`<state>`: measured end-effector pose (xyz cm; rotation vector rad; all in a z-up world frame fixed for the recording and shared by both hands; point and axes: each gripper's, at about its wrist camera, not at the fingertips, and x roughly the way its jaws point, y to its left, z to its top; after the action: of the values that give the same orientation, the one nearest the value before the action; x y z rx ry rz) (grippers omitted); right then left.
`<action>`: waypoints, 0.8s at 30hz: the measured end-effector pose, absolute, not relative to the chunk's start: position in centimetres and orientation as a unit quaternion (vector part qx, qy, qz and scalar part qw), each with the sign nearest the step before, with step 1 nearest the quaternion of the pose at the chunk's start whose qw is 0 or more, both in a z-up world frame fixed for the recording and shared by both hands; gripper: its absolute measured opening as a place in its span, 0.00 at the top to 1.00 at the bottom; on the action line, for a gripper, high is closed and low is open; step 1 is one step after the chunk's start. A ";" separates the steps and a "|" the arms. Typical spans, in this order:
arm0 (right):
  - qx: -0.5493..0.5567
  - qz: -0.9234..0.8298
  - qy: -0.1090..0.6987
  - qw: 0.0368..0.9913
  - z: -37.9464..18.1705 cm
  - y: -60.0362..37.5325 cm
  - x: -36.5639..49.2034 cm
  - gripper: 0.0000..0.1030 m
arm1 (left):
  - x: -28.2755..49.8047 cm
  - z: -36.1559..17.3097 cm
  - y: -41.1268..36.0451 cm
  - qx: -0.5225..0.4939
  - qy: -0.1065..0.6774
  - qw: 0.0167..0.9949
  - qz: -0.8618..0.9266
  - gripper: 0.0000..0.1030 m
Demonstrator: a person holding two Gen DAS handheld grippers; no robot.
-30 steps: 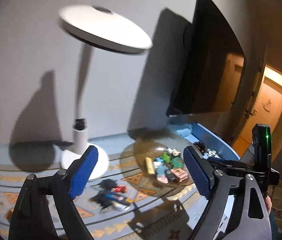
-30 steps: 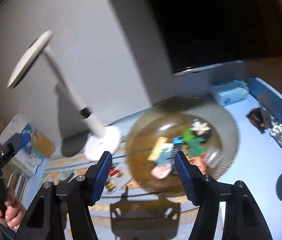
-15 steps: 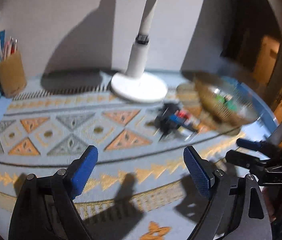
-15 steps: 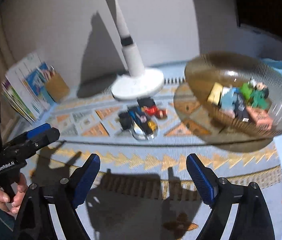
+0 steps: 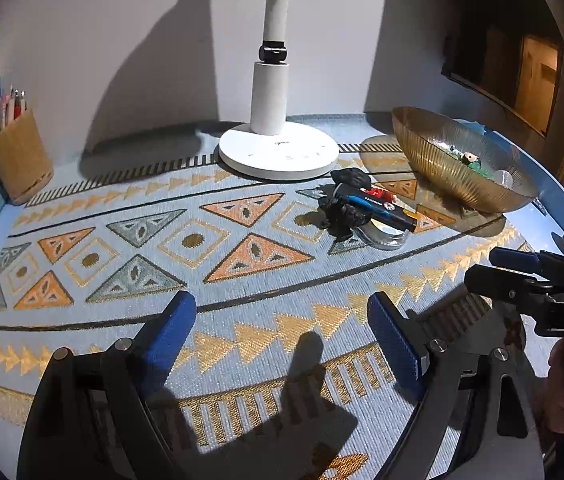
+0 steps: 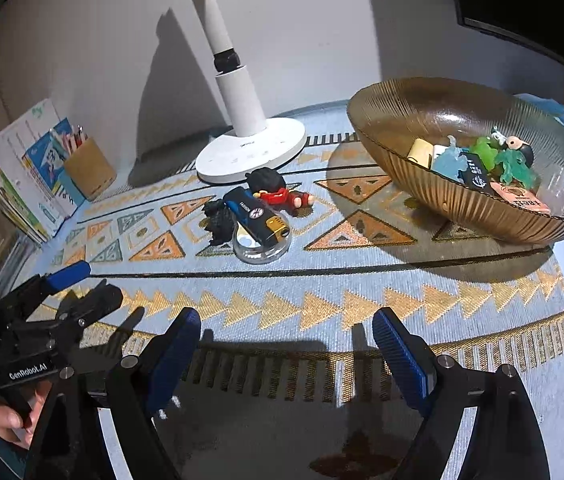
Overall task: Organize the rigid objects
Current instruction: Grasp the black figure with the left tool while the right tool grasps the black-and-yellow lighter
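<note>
Since a second ago both views have tipped down from the wall and lamp head to the patterned mat (image 5: pixel 130 232). My left gripper (image 5: pixel 282 332) and right gripper (image 6: pixel 285 340) both hang wide open, holding nothing. The small pile (image 6: pixel 256 210), a red-shirted figure, a blue lighter, a black piece and a clear disc, lies ahead of both jaw gaps, well apart, just before the lamp base (image 6: pixel 250 152). The amber bowl (image 6: pixel 441 196) with sorted pieces sits to its right.
</note>
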<state>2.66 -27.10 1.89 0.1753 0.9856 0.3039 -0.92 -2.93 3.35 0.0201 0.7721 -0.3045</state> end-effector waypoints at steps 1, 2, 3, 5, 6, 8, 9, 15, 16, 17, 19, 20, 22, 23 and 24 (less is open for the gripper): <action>0.086 0.149 0.475 0.863 1.8 -27.1 2.8 0.16 | -0.9 3.3 -2.9 0.008 0.376 0.915 -0.148 0.16; 0.087 0.154 0.480 0.859 1.6 -27.0 2.9 0.16 | -0.8 3.3 -2.8 0.006 0.377 0.914 -0.149 0.16; 0.088 0.158 0.487 0.854 1.5 -26.8 3.1 0.16 | -0.8 3.3 -2.7 0.004 0.378 0.914 -0.150 0.16; 0.086 0.158 0.496 0.850 1.3 -26.6 3.3 0.16 | -0.7 3.2 -2.7 0.002 0.381 0.913 -0.149 0.16; 0.087 0.162 0.500 0.846 1.4 -26.4 3.6 0.16 | -0.6 3.2 -2.7 0.000 0.384 0.910 -0.154 0.16; 0.095 0.173 0.506 0.840 1.8 -26.2 4.2 0.17 | 0.1 3.2 -2.8 -0.008 0.400 0.900 -0.172 0.16; 0.094 0.176 0.511 0.836 2.2 -25.9 4.8 0.17 | 0.9 3.1 -2.7 -0.030 0.424 0.883 -0.201 0.16; 0.085 0.174 0.523 0.830 2.1 -24.5 9.3 0.45 | 3.9 4.6 -4.6 0.017 0.421 0.866 -0.269 0.17; 0.093 0.174 0.527 0.827 1.5 -24.4 9.8 0.51 | 4.3 4.4 -5.2 0.046 0.415 0.869 -0.265 0.17; 0.101 0.172 0.529 0.824 1.1 -24.3 10.3 0.53 | 4.9 4.2 -5.8 0.066 0.414 0.869 -0.265 0.21; 0.110 0.167 0.525 0.828 0.3 -24.0 11.1 0.53 | 5.8 3.8 -6.4 0.074 0.417 0.863 -0.275 0.24; 0.108 0.164 0.520 0.831 0.2 -23.9 11.3 0.53 | 6.2 3.7 -6.6 0.073 0.418 0.861 -0.280 0.24; 0.089 0.159 0.514 0.838 0.0 -23.3 11.7 0.53 | 7.2 3.4 -7.2 0.075 0.419 0.859 -0.284 0.24; 0.075 0.158 0.513 0.840 0.0 -22.9 12.0 0.53 | 7.7 3.1 -7.3 0.073 0.422 0.856 -0.289 0.24; 0.065 0.158 0.510 0.843 0.0 -22.6 12.2 0.53 | 8.3 2.8 -7.6 0.071 0.429 0.851 -0.294 0.25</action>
<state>12.17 -22.63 -0.03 0.1369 1.0770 0.3330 8.32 -7.56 2.76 0.1504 0.9025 -0.6201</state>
